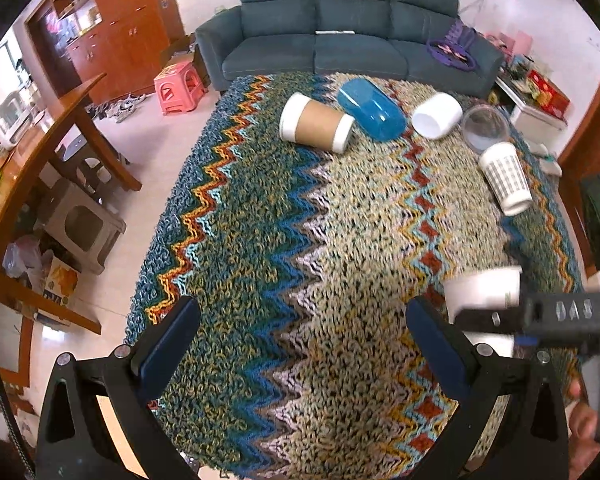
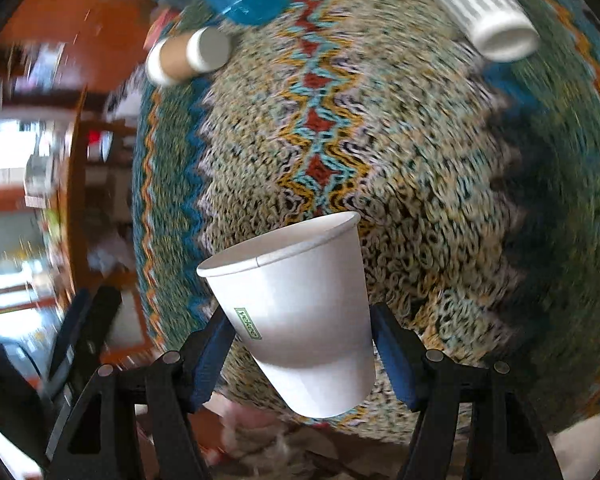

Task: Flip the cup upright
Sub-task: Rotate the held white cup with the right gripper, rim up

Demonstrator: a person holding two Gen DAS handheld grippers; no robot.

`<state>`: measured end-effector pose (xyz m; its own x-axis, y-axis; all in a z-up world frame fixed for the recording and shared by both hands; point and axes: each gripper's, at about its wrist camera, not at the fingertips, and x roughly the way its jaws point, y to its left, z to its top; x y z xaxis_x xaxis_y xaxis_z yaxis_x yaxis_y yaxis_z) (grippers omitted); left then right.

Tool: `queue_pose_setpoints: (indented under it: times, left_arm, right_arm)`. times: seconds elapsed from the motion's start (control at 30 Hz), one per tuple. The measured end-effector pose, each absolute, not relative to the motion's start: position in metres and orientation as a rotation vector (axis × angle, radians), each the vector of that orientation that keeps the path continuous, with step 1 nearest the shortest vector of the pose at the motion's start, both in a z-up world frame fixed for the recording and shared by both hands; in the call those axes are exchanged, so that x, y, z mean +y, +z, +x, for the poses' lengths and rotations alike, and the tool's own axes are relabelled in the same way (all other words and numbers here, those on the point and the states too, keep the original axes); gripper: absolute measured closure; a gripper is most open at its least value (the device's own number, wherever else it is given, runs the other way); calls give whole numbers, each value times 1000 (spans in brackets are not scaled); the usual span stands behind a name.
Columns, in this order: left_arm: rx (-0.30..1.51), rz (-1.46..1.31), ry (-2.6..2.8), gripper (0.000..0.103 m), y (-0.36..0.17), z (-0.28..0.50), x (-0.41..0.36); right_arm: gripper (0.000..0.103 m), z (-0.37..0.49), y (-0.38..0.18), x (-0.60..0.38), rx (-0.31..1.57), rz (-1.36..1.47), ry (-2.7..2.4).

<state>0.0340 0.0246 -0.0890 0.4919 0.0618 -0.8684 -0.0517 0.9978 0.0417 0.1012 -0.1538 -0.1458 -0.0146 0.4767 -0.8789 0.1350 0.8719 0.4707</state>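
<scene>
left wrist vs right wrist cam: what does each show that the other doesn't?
Left wrist only: dark teal sofa, pink plastic stool, clear plastic cup, and the open left gripper holding nothing.

Right wrist only: the green label on the white paper cup, gripped between the right gripper fingers, rim up and tilted.

Both: zigzag woven cloth, blue plastic cup, brown-sleeved paper cup and ribbed white cup, all lying down.
</scene>
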Motion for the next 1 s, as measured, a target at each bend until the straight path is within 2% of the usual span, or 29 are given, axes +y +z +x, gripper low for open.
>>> queue_pose_setpoints:
  times: [0.17, 0.37, 0.87, 1.0]
  left_arm:
    - [1086, 49, 29, 0, -97, 25, 15]
    - [1108, 44, 9, 0, -103, 25, 12]
    - [1151, 34, -13, 0, -114, 32, 10]
    - [1151, 22, -16, 0, -114, 33, 10]
  right_arm:
    - [33, 97, -150, -156, 1519, 586, 223]
    - [33, 109, -154, -148, 1456, 550, 168]
    - [32, 129, -176, -136, 1504, 587, 153]
    - [25, 130, -183, -130, 1527, 585, 161]
